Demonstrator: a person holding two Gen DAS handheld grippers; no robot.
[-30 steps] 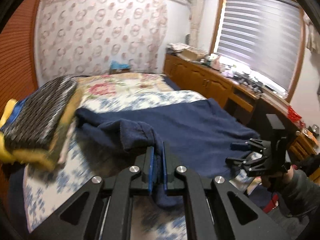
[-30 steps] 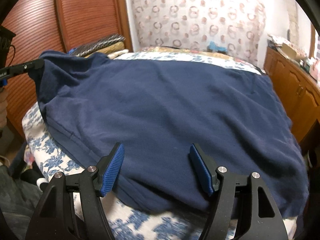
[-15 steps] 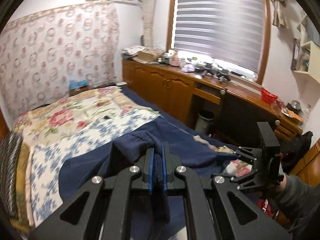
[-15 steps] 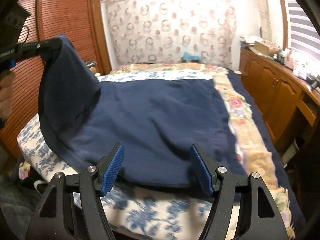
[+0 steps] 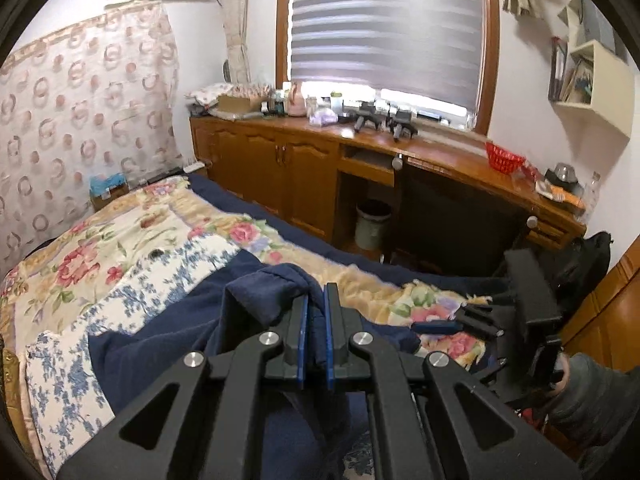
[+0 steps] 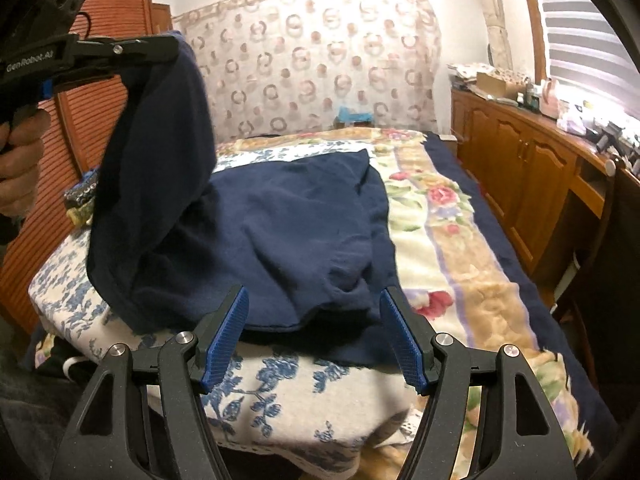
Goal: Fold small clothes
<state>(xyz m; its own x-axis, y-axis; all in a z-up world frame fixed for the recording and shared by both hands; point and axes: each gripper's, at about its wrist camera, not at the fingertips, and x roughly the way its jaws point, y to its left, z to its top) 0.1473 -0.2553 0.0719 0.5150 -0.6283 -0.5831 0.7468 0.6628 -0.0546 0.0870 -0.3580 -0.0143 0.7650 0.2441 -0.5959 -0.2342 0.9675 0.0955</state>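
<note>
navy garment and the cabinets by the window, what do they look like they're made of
The navy garment: looks like a soft matte knit or fleece, going by its fuzzy surface and limp drape from the left gripper; the exact fibre can't be told. The cabinets: apparently varnished wood with raised panel doors, a warm brown sheen and faint grain.

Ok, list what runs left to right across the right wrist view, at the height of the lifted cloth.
hand → left gripper → navy garment → floral blanket → wooden cabinets
</note>
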